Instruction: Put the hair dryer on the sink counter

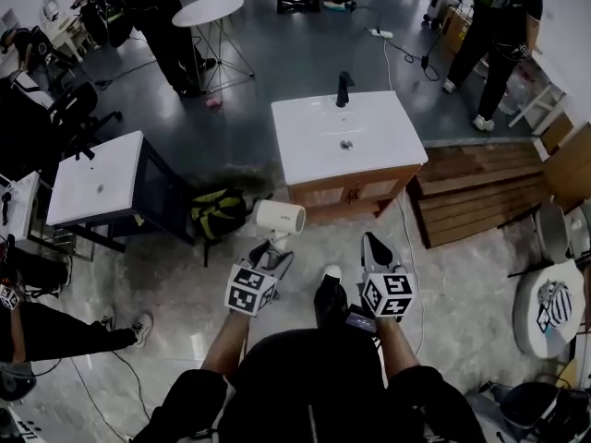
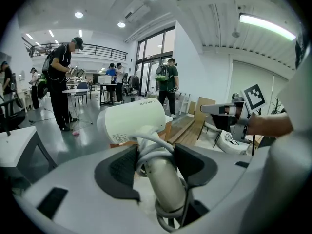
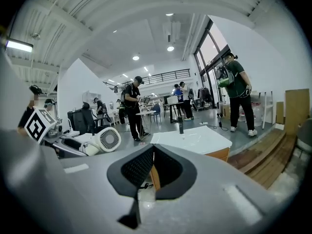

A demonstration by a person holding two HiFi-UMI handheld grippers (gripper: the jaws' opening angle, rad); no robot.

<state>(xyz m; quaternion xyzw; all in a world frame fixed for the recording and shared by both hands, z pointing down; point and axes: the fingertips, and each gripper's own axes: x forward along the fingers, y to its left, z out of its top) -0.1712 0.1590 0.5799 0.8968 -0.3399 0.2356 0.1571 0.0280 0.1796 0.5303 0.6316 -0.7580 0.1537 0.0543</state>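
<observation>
Hair dryer [image 1: 280, 218]: held aloft near the sink desk [image 1: 314, 146], over the floor.
Left tool [image 2: 157, 164]: clamped on its handle, apparently cord-wrapped.
Right tool [image 3: 153, 167]: jaws pressed together, nothing held.
Nearby: a backpack [image 1: 220, 212] is seen on the floor beside the desk.

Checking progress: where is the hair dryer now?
Head view, left of centre: the hair dryer is clamped in the left gripper, over the floor just short of the sink counter.

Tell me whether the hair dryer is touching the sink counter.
Apart. The right gripper view shows the hair dryer, held by the left gripper, off to the left of the sink counter, with floor between them.
</observation>
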